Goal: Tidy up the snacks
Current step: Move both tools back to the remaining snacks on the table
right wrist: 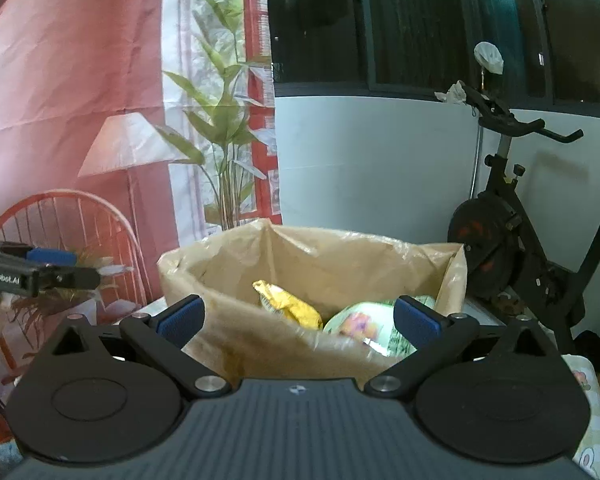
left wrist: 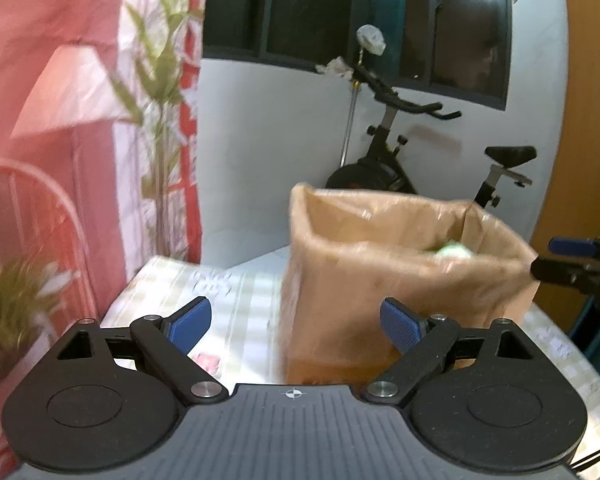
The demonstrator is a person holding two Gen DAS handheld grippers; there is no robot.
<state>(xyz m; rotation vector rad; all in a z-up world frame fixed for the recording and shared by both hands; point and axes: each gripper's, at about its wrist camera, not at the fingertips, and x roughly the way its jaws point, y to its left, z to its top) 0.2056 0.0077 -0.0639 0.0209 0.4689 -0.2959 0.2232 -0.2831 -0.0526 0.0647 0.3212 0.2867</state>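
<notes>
- Left gripper (left wrist: 296,326) spread wide, nothing between its blue pads (left wrist: 191,323), poised above the patterned tablecloth (left wrist: 236,300) just in front of the brown bag (left wrist: 380,276).
- Right gripper (right wrist: 298,318) likewise spread and empty, raised near the bag's front rim and looking down into the open mouth.
- Inside the bag: a yellow snack packet (right wrist: 290,305) left of centre and a pale green snack packet (right wrist: 366,326) beside it to the right, both lying low behind the front wall, beyond and between the right gripper's fingertips.
- From the left wrist view, only a green-white sliver of a packet visible over the rim; bag blurred, standing upright on the table.
- Each gripper seen from the other's camera at the frame edge, flanking the bag on either side, neither touching it.
- Behind the table: a black exercise bike (right wrist: 512,216) against a white wall (right wrist: 372,160), under a dark window (left wrist: 340,12).
- Far left: a red printed backdrop (right wrist: 60,80) showing a lamp, chair and leafy plant.
</notes>
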